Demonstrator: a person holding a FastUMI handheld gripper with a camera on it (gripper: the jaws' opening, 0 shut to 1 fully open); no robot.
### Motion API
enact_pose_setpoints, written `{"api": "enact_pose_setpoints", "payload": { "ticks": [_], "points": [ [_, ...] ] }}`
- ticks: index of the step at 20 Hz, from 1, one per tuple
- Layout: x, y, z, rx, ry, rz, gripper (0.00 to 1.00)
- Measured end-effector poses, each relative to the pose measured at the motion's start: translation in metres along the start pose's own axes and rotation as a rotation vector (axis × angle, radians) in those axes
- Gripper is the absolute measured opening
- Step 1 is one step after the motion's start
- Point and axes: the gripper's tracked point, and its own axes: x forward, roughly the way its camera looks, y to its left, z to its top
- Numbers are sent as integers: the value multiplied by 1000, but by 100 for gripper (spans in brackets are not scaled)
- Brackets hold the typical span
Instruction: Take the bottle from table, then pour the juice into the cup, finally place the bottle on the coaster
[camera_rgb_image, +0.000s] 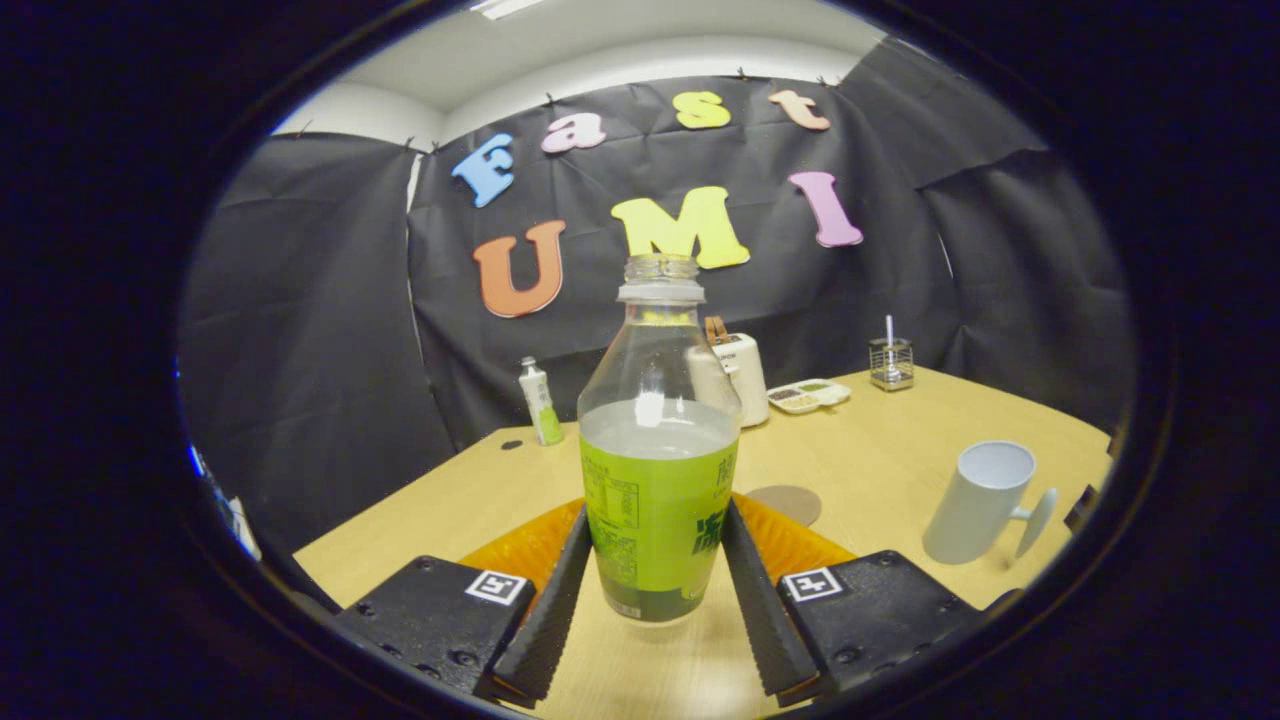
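Note:
A clear plastic bottle (655, 470) with a green label and no cap stands upright between my fingers. It holds pale liquid to about half its height. My gripper (655, 515) is shut on the bottle, one finger pressing each side of the label. I cannot tell whether its base touches the wooden table (880, 450). A white cup (980, 505) with its handle to the right stands on the table, right of my right finger. A flat brownish round coaster (787, 502) lies just beyond my right fingertip. An orange ribbed mat (520, 548) shows behind the bottle and fingers.
At the table's far edge, against the black cloth wall, stand a small white-and-green bottle (540, 402), a white box-like container (738, 375), a shallow divided tray (808, 395) and a metal holder (890, 363) with a stick in it.

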Motion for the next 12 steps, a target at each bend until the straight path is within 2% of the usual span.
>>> {"api": "enact_pose_setpoints", "payload": {
  "ticks": [7,12],
  "points": [
    [14,-7,-11,333,63,40,78],
    [18,-18,-2,559,70,71,78]
  ]
}}
